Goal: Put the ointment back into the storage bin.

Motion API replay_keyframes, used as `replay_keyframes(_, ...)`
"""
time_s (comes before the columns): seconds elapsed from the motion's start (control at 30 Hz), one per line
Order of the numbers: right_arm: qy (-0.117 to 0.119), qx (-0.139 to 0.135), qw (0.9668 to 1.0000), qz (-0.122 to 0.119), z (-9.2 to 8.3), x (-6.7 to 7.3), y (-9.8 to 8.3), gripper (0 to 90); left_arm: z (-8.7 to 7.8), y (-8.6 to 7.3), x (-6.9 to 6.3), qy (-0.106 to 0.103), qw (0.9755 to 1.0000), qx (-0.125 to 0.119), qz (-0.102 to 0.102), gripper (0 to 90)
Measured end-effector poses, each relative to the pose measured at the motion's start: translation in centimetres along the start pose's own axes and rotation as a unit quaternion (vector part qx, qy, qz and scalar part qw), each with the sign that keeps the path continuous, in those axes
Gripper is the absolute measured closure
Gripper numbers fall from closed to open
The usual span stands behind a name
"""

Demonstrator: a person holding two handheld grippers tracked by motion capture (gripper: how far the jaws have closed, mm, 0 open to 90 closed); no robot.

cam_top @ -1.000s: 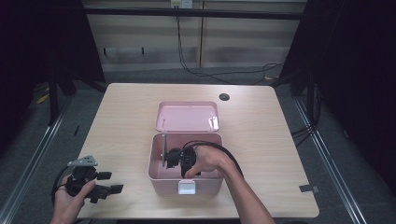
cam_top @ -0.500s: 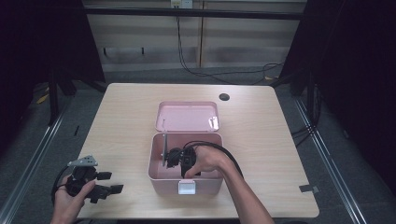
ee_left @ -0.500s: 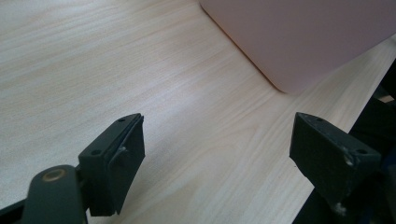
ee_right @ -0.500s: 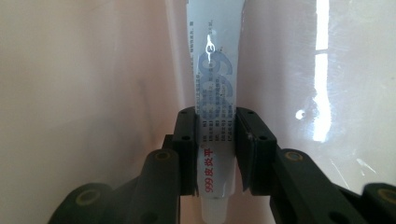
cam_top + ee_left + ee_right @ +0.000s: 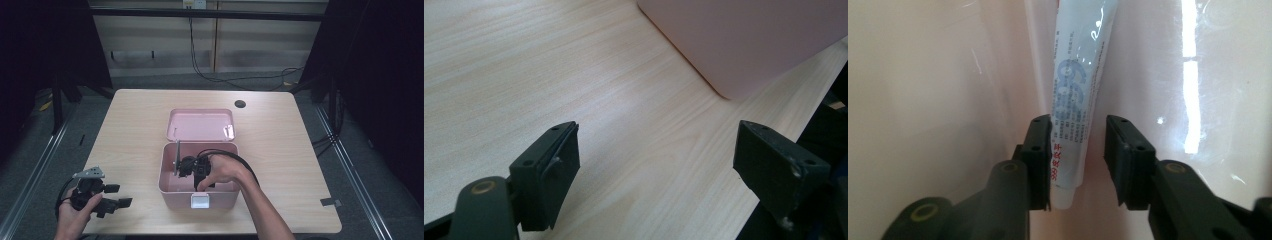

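Note:
An open pink box (image 5: 169, 189) sits at the middle of the table, its lid (image 5: 200, 125) laid back behind it. A white tube with blue print (image 5: 1079, 75) stands against the box's inner left wall, and in the high view the tube (image 5: 177, 156) pokes above the rim. My right gripper (image 5: 1079, 125) reaches inside the box with its jaws on either side of the tube's lower end. The left jaw touches the tube and a gap shows at the right jaw. My left gripper (image 5: 120, 195) is held open over the table's front left corner, pointing toward the box (image 5: 744, 40).
A dark round hole (image 5: 240, 104) marks the table's far side. A cable (image 5: 235, 159) loops from the right gripper over the box. A small grey tab (image 5: 330, 202) lies near the table's right front edge. The box's white latch (image 5: 200, 201) faces the person.

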State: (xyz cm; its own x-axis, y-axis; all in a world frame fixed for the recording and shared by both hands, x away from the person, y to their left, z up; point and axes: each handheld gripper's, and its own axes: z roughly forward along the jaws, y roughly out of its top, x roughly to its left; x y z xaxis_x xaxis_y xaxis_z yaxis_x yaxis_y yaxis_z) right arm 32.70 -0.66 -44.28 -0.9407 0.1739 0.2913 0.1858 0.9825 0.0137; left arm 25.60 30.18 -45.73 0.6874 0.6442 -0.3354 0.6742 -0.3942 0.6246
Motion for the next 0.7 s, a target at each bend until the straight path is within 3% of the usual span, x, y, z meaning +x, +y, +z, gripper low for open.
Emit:
replay_keyframes(0.33,-0.017,-0.014,0.9997,0.006,-1.2,0.3,-0.8,62.3,0.0,0.0,0.0,0.000,1.0000,-0.001,-0.001,18.6)
replay_keyframes(0.7,-0.020,-0.030,0.9994,0.005,-2.5,0.8,-1.6,61.1,0.0,0.0,0.0,0.001,1.0000,0.000,0.000,18.5)
